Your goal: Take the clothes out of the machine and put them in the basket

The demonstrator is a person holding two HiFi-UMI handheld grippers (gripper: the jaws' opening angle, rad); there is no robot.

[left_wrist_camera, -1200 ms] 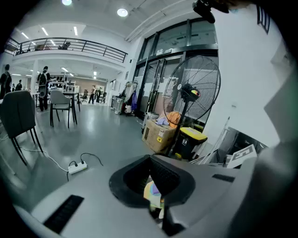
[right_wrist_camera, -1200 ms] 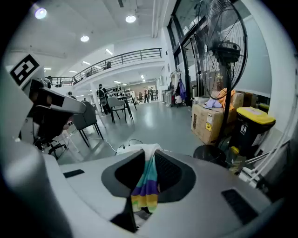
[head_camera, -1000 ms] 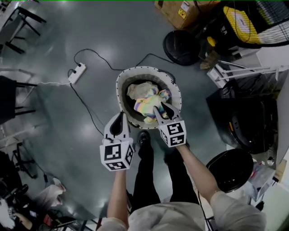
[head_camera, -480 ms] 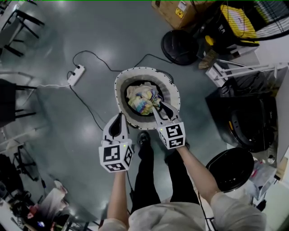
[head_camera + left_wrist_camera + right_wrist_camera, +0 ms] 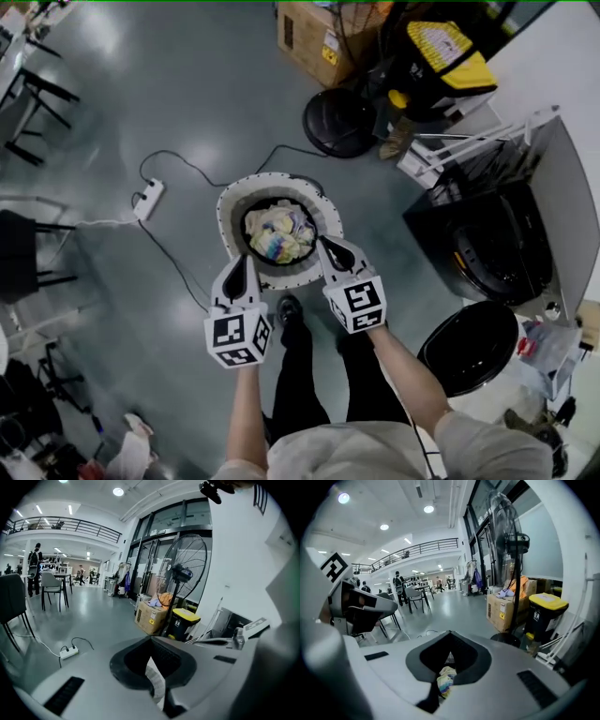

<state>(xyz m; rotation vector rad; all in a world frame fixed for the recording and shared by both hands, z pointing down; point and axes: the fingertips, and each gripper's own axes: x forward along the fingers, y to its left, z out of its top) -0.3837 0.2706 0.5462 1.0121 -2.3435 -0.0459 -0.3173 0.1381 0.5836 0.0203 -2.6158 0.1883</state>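
Observation:
A round white-rimmed basket (image 5: 228,204) stands on the floor in front of the person's feet, with pale and pastel-striped clothes (image 5: 278,232) heaped inside it. My right gripper (image 5: 325,246) hangs over the basket's near right rim, shut and holding nothing. In the right gripper view the clothes (image 5: 446,679) show far below through the slit of the right gripper (image 5: 449,639). My left gripper (image 5: 239,267) is above the near left rim, shut and empty. The left gripper (image 5: 151,641) in its own view shows only a strip of basket rim (image 5: 155,679) below it. The dark washing machine (image 5: 487,244) stands to the right.
A black round lid or tub (image 5: 467,349) lies near the person's right elbow. A fan base (image 5: 339,122), cardboard box (image 5: 314,37) and yellow-lidded bin (image 5: 441,47) are beyond the basket. A power strip (image 5: 149,200) with cables lies left of it. Chairs line the left edge.
The right gripper held the pastel garment over the basket, let it go into the basket, and now its jaws are closed. Both grippers have lifted away from the basket.

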